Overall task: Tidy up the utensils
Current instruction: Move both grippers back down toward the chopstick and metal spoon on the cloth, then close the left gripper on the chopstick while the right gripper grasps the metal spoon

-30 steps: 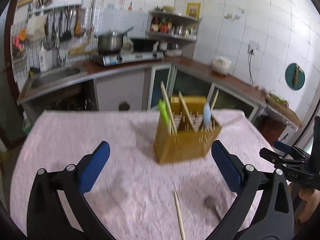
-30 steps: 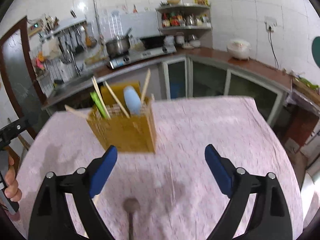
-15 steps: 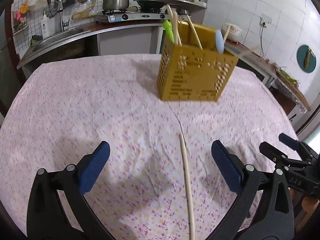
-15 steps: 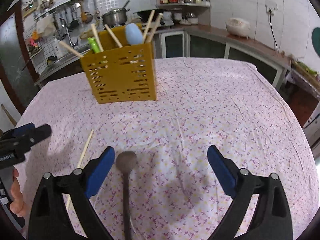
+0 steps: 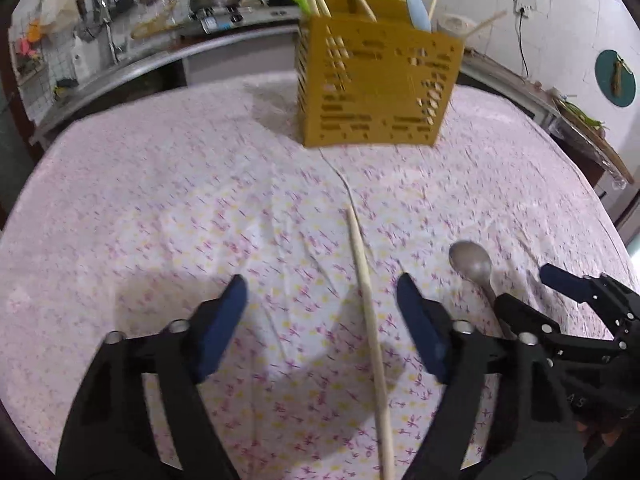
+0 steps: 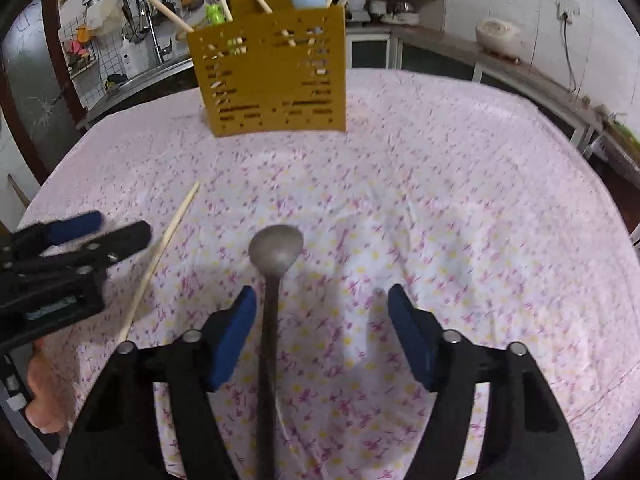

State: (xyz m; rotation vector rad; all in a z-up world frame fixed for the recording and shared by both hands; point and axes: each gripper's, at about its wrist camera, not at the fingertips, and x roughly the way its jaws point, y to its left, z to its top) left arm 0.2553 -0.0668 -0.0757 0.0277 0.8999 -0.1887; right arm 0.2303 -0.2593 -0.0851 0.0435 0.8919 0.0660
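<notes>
Kitchen counters and white tiles stand behind a table point(image 5: 140, 184) covered with a pink flowered cloth. At its far side sits a yellow holder point(image 5: 376, 88) that already carries chopsticks and some utensils. Two things lie loose on the cloth: a chopstick point(image 5: 368, 304) and a metal spoon point(image 6: 272, 280). The left tool point(image 5: 320, 316) hangs low over the chopstick, its jaws apart, and the stick passes between them, nearer to the right finger. The right tool point(image 6: 320, 320) is also apart, with the spoon handle between its jaws but close to the left finger point(image 6: 232, 336); whether this finger touches the handle I cannot tell. I judge that both tools are about to pick up. The risk is in the off-centre position: when the jaws close, one finger may push the thin stick or the handle sideways, so it rolls or turns on the soft cloth instead of being caught. The two tools are near each other, so they could also bump when lifting.
</notes>
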